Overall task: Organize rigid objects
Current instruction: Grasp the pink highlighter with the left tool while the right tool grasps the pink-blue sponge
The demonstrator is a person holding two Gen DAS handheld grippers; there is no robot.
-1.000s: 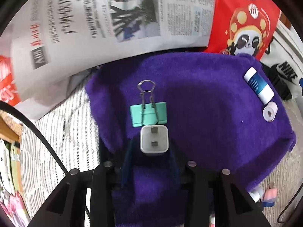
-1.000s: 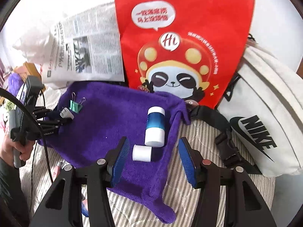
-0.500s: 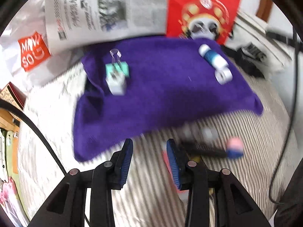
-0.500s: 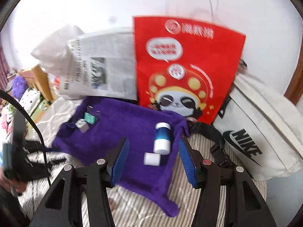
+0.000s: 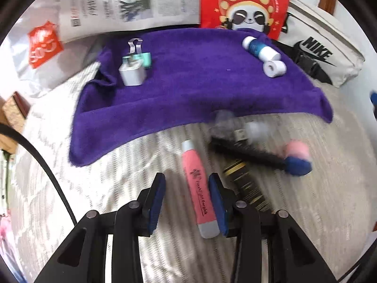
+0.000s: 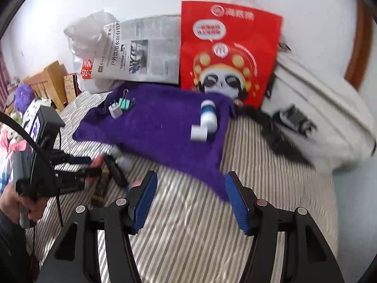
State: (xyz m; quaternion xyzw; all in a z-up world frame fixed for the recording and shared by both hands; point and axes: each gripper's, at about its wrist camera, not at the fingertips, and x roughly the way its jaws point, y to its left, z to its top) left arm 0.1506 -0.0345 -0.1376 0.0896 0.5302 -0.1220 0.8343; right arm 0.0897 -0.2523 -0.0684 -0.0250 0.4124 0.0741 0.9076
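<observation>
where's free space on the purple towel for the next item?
The middle of the purple towel is bare, between the white charger with teal binder clip at its left and the blue-white bottle with white cap at its right. The towel's near strip is bare too. Crowded: the striped bedding by the pink pen.

On the purple towel we see a white charger plug standing upright at ten o'clock, touching a teal binder clip just behind it. At two o'clock a blue-and-white bottle lies on its side, its white cap just beside it. At six o'clock, off the towel, a pink pen lies on the striped sheet, near a black brush and a black-and-gold stick.
</observation>
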